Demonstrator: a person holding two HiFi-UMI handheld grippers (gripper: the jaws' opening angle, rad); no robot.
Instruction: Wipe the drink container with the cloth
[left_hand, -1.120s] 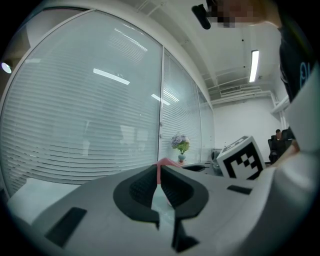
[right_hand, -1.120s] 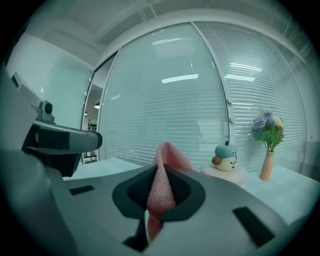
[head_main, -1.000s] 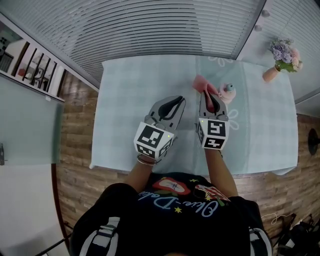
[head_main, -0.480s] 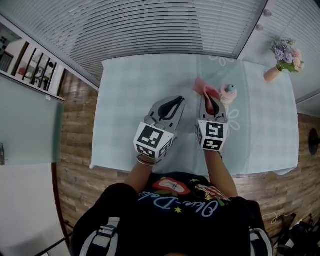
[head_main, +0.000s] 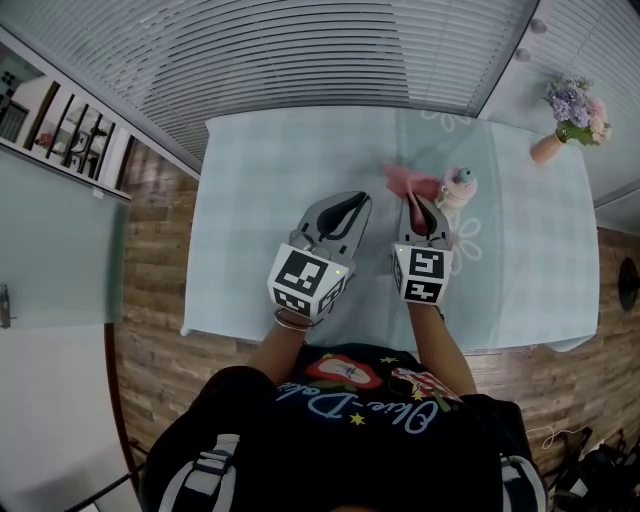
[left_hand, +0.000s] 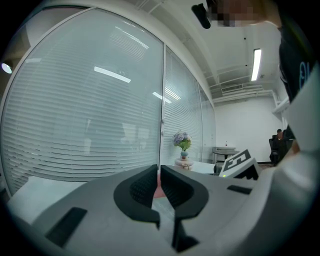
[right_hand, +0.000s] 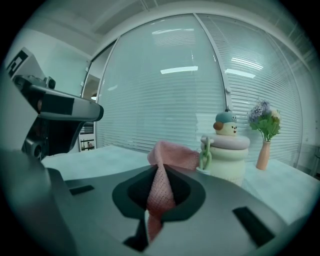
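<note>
The drink container (head_main: 459, 187) is a pale pink and cream bottle with a small figure on its lid; it stands upright on the table (head_main: 260, 180), and in the right gripper view the container (right_hand: 227, 160) is just right of the jaws. A pink cloth (head_main: 409, 183) is pinched in my right gripper (head_main: 421, 206), with its free end hanging toward the bottle. In the right gripper view the cloth (right_hand: 162, 190) runs between the jaws. My left gripper (head_main: 343, 209) hovers left of it, jaws shut with nothing held, and the gripper (left_hand: 158, 186) shows the same in its own view.
A small vase of flowers (head_main: 568, 118) stands at the table's far right corner. The table carries a light checked cover and backs onto a window with blinds (head_main: 300, 50). Wooden floor (head_main: 150, 300) lies left of the table.
My right gripper has drawn slightly back and the cloth has shifted a little toward the left of the bottle. The left gripper has stayed in place.
</note>
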